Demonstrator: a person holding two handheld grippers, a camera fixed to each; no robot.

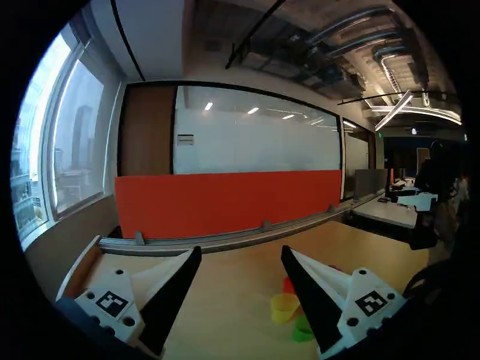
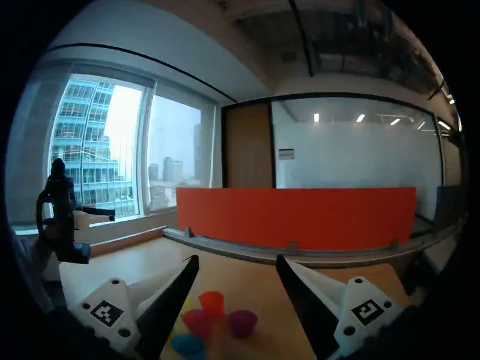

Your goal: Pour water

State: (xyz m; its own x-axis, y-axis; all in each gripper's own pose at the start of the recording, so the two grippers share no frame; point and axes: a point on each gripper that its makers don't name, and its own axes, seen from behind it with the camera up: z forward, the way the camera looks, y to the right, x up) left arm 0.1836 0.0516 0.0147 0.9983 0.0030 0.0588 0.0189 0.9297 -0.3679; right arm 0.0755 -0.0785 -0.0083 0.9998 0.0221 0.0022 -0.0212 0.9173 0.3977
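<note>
left gripper (image 1: 240,249) and right gripper (image 2: 237,258) both gape empty. small coloured plastic cups (image 2: 211,302) stand on the pale wooden surface (image 2: 252,285), low between the right gripper's fingers (beside the left one's right finger); right looks better aligned.

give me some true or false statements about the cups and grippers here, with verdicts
1. The left gripper and the right gripper are both open. True.
2. The right gripper grips the purple cup. False: it stands free on the table, and neither finger touches it.
3. An orange partition stands at the table's far edge. True.
4. All the cups are one colour. False: the orange cup, the blue cup and the yellow cup differ.
</note>
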